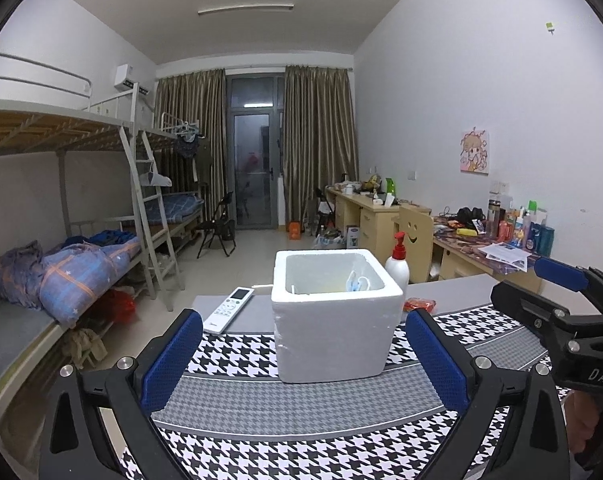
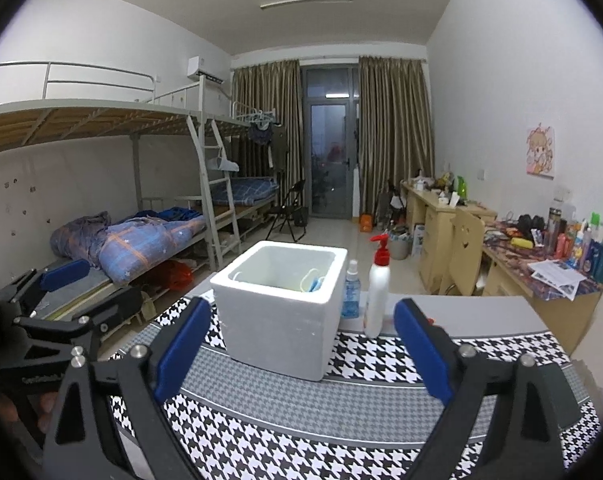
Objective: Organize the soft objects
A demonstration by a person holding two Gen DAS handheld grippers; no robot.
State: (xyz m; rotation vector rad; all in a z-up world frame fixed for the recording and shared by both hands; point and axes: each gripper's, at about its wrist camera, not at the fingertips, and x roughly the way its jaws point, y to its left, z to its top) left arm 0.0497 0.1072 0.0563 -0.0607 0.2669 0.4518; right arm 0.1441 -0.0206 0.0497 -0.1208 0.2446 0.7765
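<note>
Standing upright on the houndstooth mat (image 1: 301, 408) of the bench (image 1: 453, 292), the white foam box (image 1: 333, 320) opens upward, and a blue-and-white face mask (image 1: 357, 282) leans on edge against the right inner wall. Left of the box the left tongs (image 1: 303, 360) gape wide, empty. Right of it the right tongs (image 2: 301, 352) likewise spread wide, touching nothing.

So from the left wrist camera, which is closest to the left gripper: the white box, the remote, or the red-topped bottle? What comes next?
1. White foam box, straight ahead between the left gripper fingers.
2. Remote, behind the box's front, to the left.
3. Red-topped bottle, farthest, behind the box's right corner.
</note>
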